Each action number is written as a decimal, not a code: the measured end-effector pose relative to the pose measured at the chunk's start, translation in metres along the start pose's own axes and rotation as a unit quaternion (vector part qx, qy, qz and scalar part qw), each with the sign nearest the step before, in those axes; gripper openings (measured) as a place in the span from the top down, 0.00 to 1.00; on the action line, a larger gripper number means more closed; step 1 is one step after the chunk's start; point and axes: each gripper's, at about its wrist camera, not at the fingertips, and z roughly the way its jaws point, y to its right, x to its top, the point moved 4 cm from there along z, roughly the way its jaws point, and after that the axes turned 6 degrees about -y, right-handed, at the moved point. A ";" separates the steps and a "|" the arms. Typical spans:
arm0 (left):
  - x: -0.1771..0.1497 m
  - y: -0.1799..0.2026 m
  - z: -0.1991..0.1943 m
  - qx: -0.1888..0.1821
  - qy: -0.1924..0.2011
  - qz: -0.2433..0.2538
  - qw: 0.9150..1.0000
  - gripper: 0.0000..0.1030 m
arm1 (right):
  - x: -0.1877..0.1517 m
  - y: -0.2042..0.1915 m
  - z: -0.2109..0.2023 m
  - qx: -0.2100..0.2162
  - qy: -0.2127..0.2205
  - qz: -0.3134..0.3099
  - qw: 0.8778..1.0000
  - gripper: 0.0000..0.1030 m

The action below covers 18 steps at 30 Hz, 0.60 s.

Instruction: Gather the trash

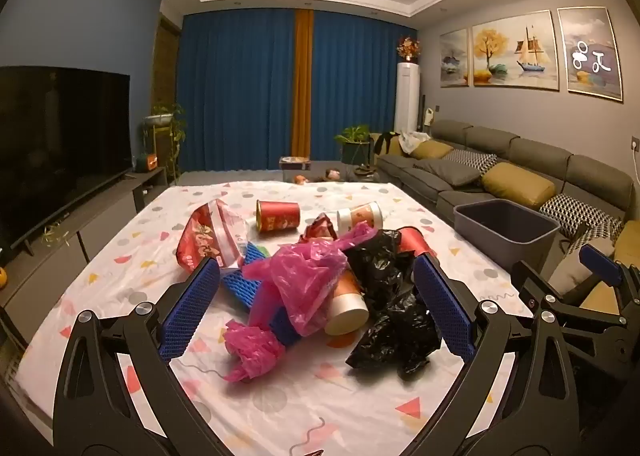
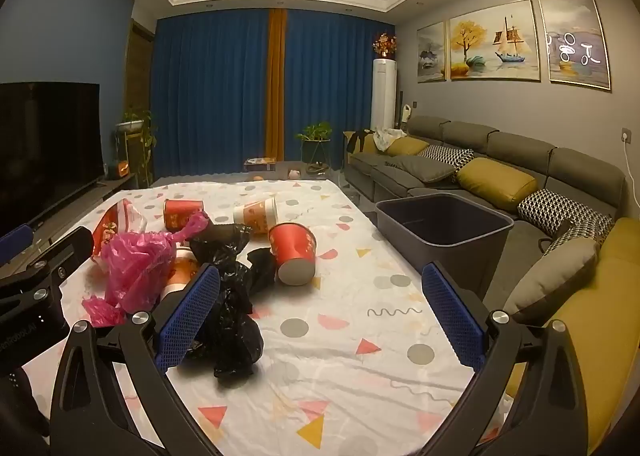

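Trash lies heaped on the patterned tablecloth: a pink plastic bag, a crumpled black bag, a blue mesh sleeve, a red snack packet and several red and white paper cups. My left gripper stands open, its blue pads on either side of the pile and apart from it. My right gripper is open too, over bare cloth to the right of the black bag and near a tipped red cup. A grey bin stands empty beside the table's right edge.
A grey sofa with yellow and patterned cushions runs along the right wall behind the bin. A television on a low cabinet lines the left side. Blue curtains and potted plants fill the far end. The right gripper's frame shows in the left wrist view at the right.
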 end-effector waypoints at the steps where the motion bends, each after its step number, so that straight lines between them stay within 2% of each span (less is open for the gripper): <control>1: 0.000 0.000 0.000 -0.001 0.000 0.000 1.000 0.07 | 0.000 0.000 0.000 0.000 -0.002 0.001 1.000 0.05; 18: 0.001 0.001 -0.002 -0.003 0.001 0.001 1.000 0.07 | 0.002 0.002 -0.005 0.000 0.003 0.005 1.000 0.05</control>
